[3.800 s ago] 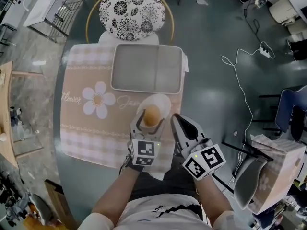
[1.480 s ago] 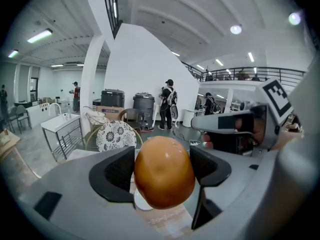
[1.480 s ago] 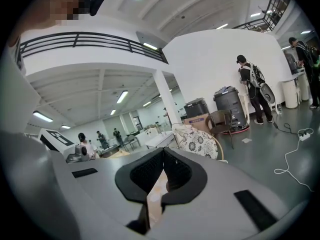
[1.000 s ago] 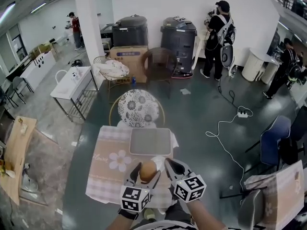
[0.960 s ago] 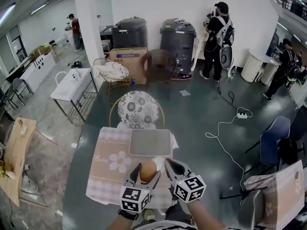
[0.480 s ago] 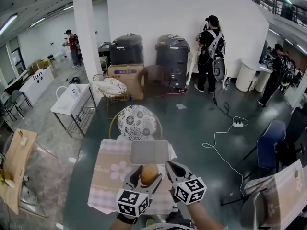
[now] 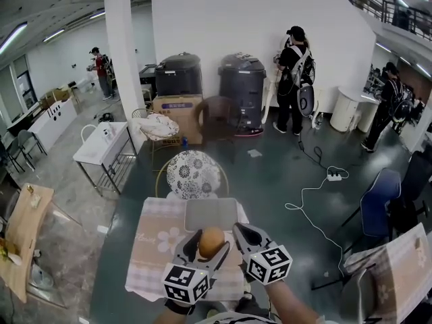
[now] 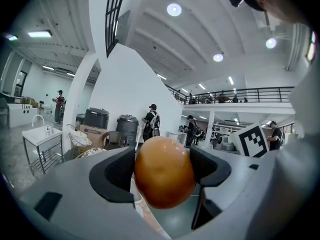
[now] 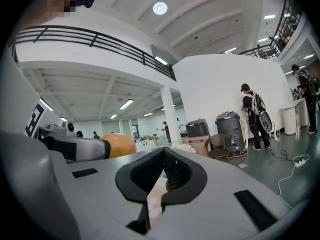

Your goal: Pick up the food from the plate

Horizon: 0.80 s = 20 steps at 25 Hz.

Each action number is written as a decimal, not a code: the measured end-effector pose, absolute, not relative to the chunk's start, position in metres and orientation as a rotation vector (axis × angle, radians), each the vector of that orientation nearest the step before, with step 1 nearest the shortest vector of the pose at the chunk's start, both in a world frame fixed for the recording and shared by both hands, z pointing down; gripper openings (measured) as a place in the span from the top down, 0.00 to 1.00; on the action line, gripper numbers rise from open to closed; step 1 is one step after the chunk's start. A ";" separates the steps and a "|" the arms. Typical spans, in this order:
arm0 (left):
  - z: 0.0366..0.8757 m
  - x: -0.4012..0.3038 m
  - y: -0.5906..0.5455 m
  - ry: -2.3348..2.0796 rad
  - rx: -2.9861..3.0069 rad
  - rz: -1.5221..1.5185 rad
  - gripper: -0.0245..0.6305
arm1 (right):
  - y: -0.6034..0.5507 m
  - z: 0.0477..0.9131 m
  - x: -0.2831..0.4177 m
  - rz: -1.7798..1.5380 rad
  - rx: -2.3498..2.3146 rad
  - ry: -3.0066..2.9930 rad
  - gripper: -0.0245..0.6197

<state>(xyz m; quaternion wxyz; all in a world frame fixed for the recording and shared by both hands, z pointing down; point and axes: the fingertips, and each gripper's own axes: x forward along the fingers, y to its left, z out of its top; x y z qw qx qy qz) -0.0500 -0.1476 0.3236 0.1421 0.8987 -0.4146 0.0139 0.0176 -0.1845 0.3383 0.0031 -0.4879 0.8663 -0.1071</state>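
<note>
— What's biggest in front of the person?
— A pink checked cloth (image 7: pixel 154 245) with a flower print. A grey tray (image 7: pixel 210 213) lies at its far edge.
— And the grippers?
— They are side by side, near of the tray. The left gripper (image 7: pixel 206 248) has its fingers clamped on the food (image 8: pixel 164 171). The right gripper (image 7: pixel 241 233) has its fingers pressed together on nothing.
— The food?
— A round orange-brown ball, pinched from both sides, seen over the cloth's near part.

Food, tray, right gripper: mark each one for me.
food (image 8: pixel 164 171): left gripper view, centre of its rounded front.
tray (image 7: pixel 211 212): head view, bare middle of its floor.
right gripper (image 9: pixel 163 159): right gripper view, where its closed jaws meet.
</note>
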 end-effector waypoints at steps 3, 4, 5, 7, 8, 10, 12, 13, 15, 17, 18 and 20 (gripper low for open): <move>0.325 -0.051 -0.144 -1.199 2.590 0.041 0.44 | -0.181 0.340 0.018 -0.327 -1.544 2.723 0.94; 0.326 -0.052 -0.144 -1.201 2.588 0.042 0.44 | -0.180 0.341 0.017 -0.326 -1.543 2.727 0.94; 0.327 -0.052 -0.143 -1.205 2.586 0.043 0.44 | -0.178 0.341 0.016 -0.327 -1.540 2.731 0.94; 0.328 -0.052 -0.142 -1.212 2.582 0.046 0.44 | -0.175 0.342 0.015 -0.328 -1.534 2.736 0.94; 0.329 -0.051 -0.141 -1.214 2.580 0.047 0.44 | -0.174 0.342 0.015 -0.329 -1.533 2.737 0.94; 0.331 -0.050 -0.141 -1.218 2.582 0.050 0.44 | -0.172 0.342 0.016 -0.328 -1.536 2.736 0.94; 0.333 -0.049 -0.143 -1.221 2.583 0.053 0.44 | -0.172 0.343 0.018 -0.325 -1.541 2.734 0.94; 0.335 -0.049 -0.145 -1.222 2.582 0.055 0.44 | -0.172 0.344 0.019 -0.324 -1.544 2.732 0.94; 0.338 -0.049 -0.149 -1.226 2.579 0.063 0.44 | -0.173 0.344 0.021 -0.324 -1.550 2.728 0.94; 0.339 -0.050 -0.153 -1.233 2.578 0.072 0.44 | -0.174 0.345 0.022 -0.327 -1.555 2.726 0.94; 0.339 -0.050 -0.154 -1.236 2.578 0.075 0.44 | -0.174 0.344 0.022 -0.328 -1.557 2.725 0.94; 0.338 -0.050 -0.156 -1.241 2.582 0.079 0.44 | -0.174 0.344 0.023 -0.327 -1.558 2.723 0.94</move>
